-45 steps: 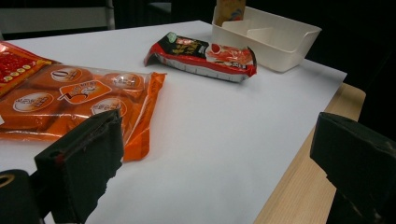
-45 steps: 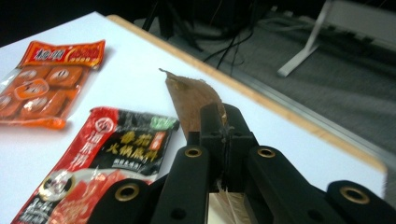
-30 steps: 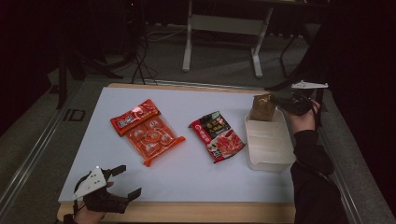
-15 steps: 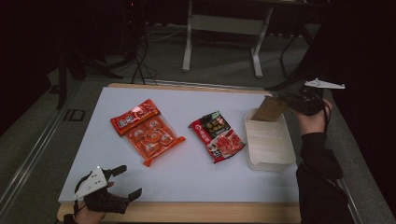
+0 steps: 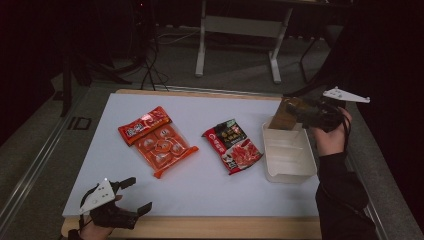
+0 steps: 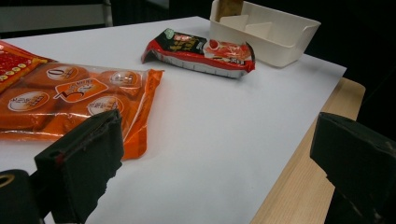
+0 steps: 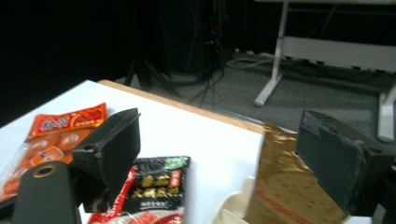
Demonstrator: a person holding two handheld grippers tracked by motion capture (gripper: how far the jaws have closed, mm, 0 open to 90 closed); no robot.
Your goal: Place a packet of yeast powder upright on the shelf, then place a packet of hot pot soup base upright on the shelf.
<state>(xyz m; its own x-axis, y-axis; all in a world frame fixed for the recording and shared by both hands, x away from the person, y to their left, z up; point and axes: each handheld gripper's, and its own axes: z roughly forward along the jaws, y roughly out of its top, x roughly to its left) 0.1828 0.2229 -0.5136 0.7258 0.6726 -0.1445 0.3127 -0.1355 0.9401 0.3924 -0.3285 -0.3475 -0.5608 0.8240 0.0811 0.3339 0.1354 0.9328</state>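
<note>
Nearest, the left hand-held gripper (image 5: 131,196) rests open and empty at the surface (image 5: 210,185) edge. Beyond lie two snack packs: one orange (image 5: 159,141), one red (image 5: 233,145). One white bin (image 5: 289,156) holds one brown packet (image 5: 284,115) upright in its far end. The right hand-held gripper (image 5: 296,114), jaws just opening, stands beside the packet, apart from it.

white-topped table (image 5: 200,185) — orange snack pack (image 5: 157,141), red-black packet (image 5: 232,145), cream tray (image 5: 289,156)
</note>
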